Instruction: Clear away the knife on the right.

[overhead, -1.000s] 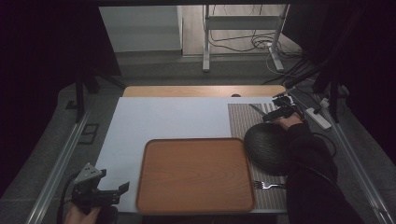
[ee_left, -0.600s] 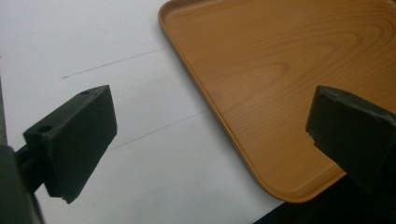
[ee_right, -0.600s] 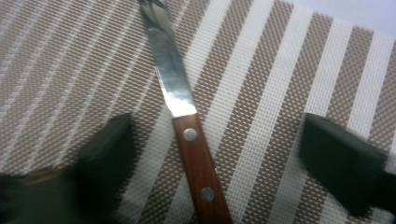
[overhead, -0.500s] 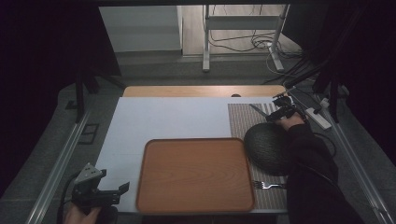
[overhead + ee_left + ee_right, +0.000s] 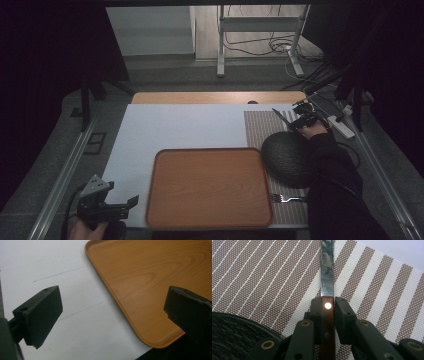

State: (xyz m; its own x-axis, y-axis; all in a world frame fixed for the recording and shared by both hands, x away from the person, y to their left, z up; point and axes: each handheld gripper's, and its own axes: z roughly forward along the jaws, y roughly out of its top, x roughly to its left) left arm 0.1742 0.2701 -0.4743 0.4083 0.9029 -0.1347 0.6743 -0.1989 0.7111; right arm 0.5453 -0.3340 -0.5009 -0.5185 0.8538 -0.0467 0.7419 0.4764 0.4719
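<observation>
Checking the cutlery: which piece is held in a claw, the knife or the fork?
The knife: the right claw is shut on its wooden handle above the striped placemat. The fork lies free beside the tray.

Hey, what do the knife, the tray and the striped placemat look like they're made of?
Knife: shiny metal blade, mirror-like reflections; reddish-brown handle with a bright rivet, probably wood. Tray: wood or wood-look laminate, visible grain, satin sheen. Placemat: woven mesh in brown and white stripes, likely vinyl or fabric, matte.
</observation>
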